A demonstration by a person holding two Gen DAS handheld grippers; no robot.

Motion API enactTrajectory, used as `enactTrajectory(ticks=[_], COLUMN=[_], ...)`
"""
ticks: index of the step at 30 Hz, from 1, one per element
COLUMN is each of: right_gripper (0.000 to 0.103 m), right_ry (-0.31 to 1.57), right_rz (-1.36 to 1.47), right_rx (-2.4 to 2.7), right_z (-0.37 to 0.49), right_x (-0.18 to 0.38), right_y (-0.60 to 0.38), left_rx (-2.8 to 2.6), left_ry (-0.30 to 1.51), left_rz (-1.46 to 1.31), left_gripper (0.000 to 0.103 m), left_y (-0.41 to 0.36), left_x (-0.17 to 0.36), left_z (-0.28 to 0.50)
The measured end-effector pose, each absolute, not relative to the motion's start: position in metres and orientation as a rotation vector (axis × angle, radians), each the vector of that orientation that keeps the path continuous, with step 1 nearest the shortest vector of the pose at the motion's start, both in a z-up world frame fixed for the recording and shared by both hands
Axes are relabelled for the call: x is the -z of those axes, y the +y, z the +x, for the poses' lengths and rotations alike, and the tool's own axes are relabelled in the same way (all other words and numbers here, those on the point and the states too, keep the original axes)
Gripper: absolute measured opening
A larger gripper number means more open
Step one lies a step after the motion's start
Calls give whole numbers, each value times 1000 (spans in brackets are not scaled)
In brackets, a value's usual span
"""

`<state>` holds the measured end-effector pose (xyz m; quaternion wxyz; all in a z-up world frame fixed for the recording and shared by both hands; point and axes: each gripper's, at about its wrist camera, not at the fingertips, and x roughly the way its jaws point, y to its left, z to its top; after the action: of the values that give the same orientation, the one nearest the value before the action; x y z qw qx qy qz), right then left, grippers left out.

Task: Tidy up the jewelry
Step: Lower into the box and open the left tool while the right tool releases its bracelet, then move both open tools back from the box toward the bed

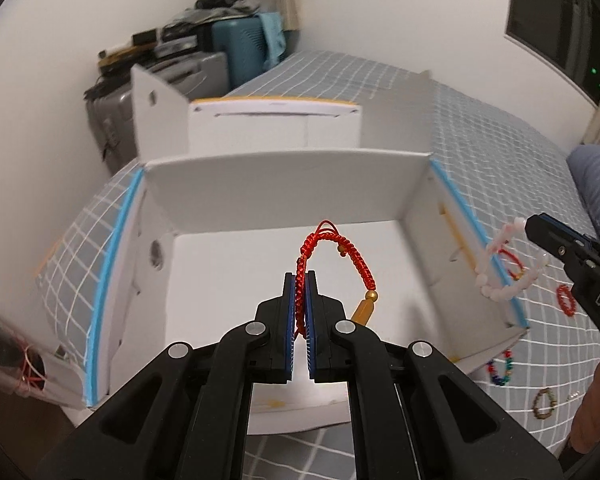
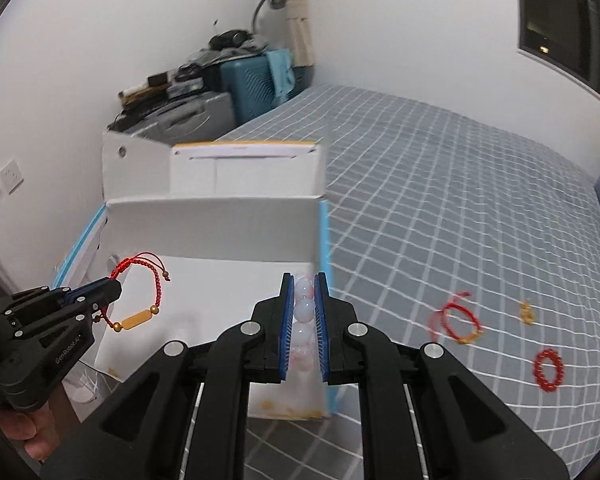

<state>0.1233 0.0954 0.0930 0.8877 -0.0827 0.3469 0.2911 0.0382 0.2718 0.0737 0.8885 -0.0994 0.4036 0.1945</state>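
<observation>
Left gripper (image 1: 300,304) pinches the red braided bracelet (image 1: 332,256) over the open white box (image 1: 284,184); right gripper (image 2: 304,312) clamps the pale bead bracelet (image 2: 303,300) at the box's right wall, so honestly it might snag or drop outside.

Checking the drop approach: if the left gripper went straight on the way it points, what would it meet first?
Probably the white box: its floor or far wall. The left gripper, shut on the red braided bracelet, aims into its open interior; depth is unclear.

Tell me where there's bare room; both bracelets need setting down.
The white box floor is bare beneath the left gripper with its red braided bracelet. Crowded: the bedspread right of the box, where loose bracelets lie.
</observation>
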Motion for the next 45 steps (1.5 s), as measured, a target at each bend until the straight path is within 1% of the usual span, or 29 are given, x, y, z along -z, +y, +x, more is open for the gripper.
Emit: enactTrajectory(ticks=[8, 14, 25, 27, 28, 29, 30, 31, 32, 33, 34, 35, 36, 39, 40, 42, 43, 45], right_gripper=[10, 10, 10, 12, 16, 25, 31, 34, 39, 46, 50, 54, 58, 68, 70, 75, 77, 80], right_ry=[789, 833, 896, 899, 900, 897, 887, 880, 871, 862, 857, 850, 840, 813, 807, 789, 782, 765], right_rz=[-206, -233, -264, -262, -259, -257, -255, -254, -253, -253, -254, -252, -246, -233, -228, -218, -214, -203], right_rx=[-633, -631, -611, -605, -607, -606, -603, -601, -602, -601, -599, -600, -600, -589, -586, -576, -571, -562], right_z=[124, 126, 130, 130, 129, 129, 128, 127, 126, 125, 124, 124, 122, 121, 120, 119, 119, 118], right_x=[-62, -41, -19, -19, -20, -22, -24, -25, -28, -31, -32, -35, -39, -49, -51, -59, -63, -70], right_y=[138, 152, 164, 165, 165, 164, 163, 163, 161, 160, 159, 157, 153, 143, 140, 130, 126, 115], left_rx=[-441, -455, -457, -459, -460, -468, -470, -468, -468, -474, -479, -483, -489, -491, -493, -493, -490, -479], left_ry=[885, 929, 974, 971, 966, 960, 959, 956, 952, 943, 931, 915, 905, 881, 871, 850, 844, 825], left_rz=[-250, -267, -266, -268, -267, -260, -258, -260, -264, -264, -263, -258, -252, -239, -227, -204, -200, -194], left_gripper=[4, 4, 5, 8, 8, 9, 9, 14, 25, 31, 42, 49, 51, 65, 69, 74, 79, 82], left_y=[304, 316, 318, 319, 318, 318, 318, 317, 317, 316, 316, 315, 313, 309, 306, 299, 297, 291], left_x=[-47, -27, -16, -16, -17, -18, -19, -20, -22, -24, -27, -30, -33, -42, -46, -52, -55, -61], left_z=[31, 30, 32, 32, 32, 31, 31, 30, 29, 28, 26, 24, 24, 21, 20, 19, 20, 19])
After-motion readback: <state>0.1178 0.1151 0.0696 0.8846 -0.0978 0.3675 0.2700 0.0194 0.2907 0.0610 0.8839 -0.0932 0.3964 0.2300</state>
